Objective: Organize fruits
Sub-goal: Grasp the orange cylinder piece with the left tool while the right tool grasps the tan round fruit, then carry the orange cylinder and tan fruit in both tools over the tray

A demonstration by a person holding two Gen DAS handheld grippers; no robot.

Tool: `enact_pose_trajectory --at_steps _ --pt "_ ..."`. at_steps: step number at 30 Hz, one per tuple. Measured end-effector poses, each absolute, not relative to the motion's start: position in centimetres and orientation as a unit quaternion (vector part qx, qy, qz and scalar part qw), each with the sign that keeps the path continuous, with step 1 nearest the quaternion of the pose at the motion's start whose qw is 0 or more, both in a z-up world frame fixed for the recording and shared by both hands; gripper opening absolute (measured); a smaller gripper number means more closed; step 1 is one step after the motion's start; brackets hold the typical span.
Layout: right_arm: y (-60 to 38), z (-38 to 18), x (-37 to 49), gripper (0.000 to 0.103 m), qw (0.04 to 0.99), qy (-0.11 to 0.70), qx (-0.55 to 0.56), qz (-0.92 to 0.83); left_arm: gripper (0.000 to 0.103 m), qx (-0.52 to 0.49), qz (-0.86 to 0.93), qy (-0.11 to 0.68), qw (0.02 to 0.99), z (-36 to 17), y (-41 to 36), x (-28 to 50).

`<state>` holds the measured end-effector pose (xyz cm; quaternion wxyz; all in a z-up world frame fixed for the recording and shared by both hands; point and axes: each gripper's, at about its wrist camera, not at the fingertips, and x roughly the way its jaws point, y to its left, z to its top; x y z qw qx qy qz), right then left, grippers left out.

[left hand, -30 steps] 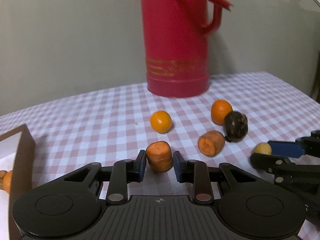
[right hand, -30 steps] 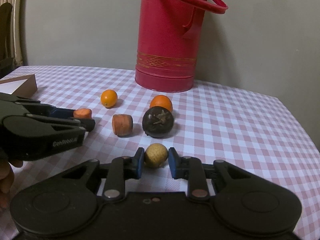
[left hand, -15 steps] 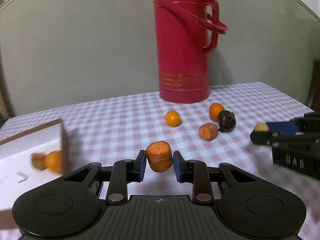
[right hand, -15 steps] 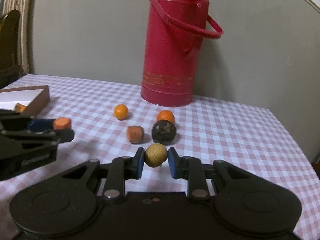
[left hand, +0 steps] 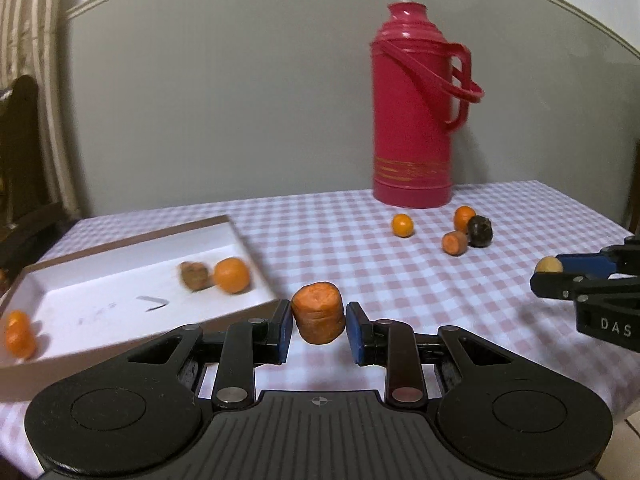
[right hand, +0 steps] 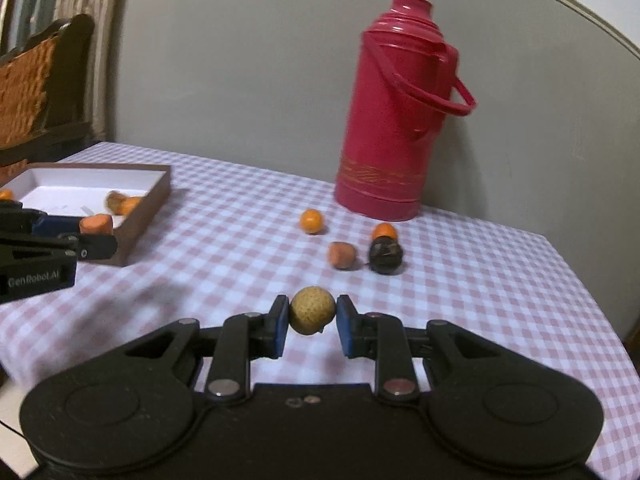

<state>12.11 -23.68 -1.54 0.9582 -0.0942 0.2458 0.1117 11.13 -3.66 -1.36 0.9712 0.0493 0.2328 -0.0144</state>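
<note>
The left gripper [left hand: 319,330] is clamped on a carrot chunk [left hand: 318,312], holding it upright between the blue pads above the checked tablecloth [left hand: 360,264], just beside the near right corner of the brown box [left hand: 120,240]. The right gripper [right hand: 311,326] is closed around a small tan round fruit [right hand: 312,315], lifted clear of the cloth; in the left wrist view it comes in from the right edge with the fruit at its tip.

The box lies on the left part of the table, white inside. It holds an orange [left hand: 231,275] touching a blurred brownish fruit [left hand: 195,276] near its right wall, and another orange piece [left hand: 19,333] at the near left corner.

Loose on the cloth, well apart from the box, are four things in front of the red thermos [left hand: 416,108]: a small orange [left hand: 402,225] to the left, a second carrot chunk [left hand: 455,242] lying on its side, a dark round fruit [left hand: 480,231] just beside it, and another orange [left hand: 464,218] touching the dark fruit from behind. The thermos stands upright by the grey wall, with its handle on the right
</note>
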Motion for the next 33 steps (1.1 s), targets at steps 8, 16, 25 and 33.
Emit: enact_pose_trajectory --at_steps 8,16,25,33 --pt "-20.2 -0.7 9.7 0.017 0.957 0.224 -0.114 0.143 0.029 0.03 0.014 0.215 0.976 -0.5 -0.1 8.1" --pt "-17.4 0.4 8.6 0.017 0.958 0.192 -0.116 0.179 0.029 0.027 0.033 0.201 0.979 0.1 2.1 6.3" --pt "-13.2 1.4 7.8 0.017 0.95 0.166 -0.125 0.234 0.029 0.024 0.063 0.192 0.979 0.6 5.0 5.1" --pt "-10.1 1.7 7.2 0.017 0.943 0.15 -0.131 0.268 0.029 0.021 0.089 0.185 0.979 1.0 7.5 3.8"
